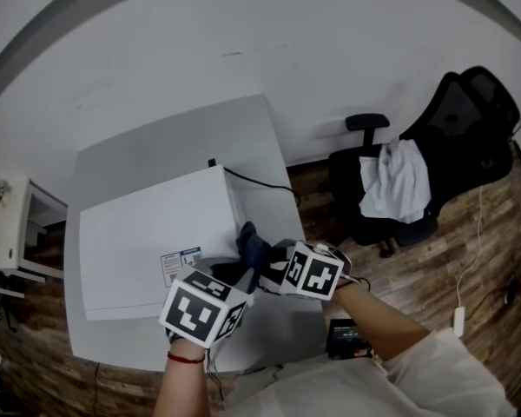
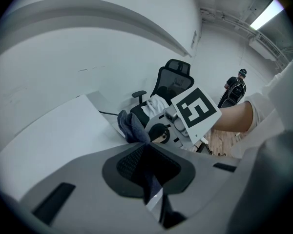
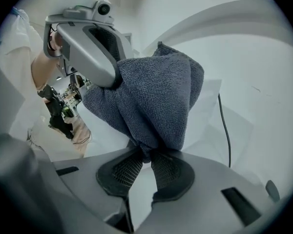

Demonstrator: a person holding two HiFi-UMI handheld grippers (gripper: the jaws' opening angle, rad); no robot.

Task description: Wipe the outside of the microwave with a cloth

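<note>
The white microwave [image 1: 148,241] stands on a grey table [image 1: 269,320], seen from above; its top also shows in the left gripper view [image 2: 49,135]. A dark blue cloth [image 1: 250,240] hangs bunched at the microwave's right front corner. My left gripper [image 1: 228,274] is shut on one end of the cloth [image 2: 131,126], which runs into the pads of this gripper [image 2: 145,155]. My right gripper [image 1: 269,263] is shut on the other end; in its own view the cloth [image 3: 151,96] bulges above the pinching jaws of this gripper [image 3: 147,156]. The left gripper [image 3: 112,77] grips the cloth's upper left.
A black power cord [image 1: 260,183] runs from the microwave's back across the table. A black office chair [image 1: 451,137] with a white garment [image 1: 395,181] stands to the right on the wooden floor. A white cabinet [image 1: 9,224] is at the left. A person [image 2: 234,89] stands far off.
</note>
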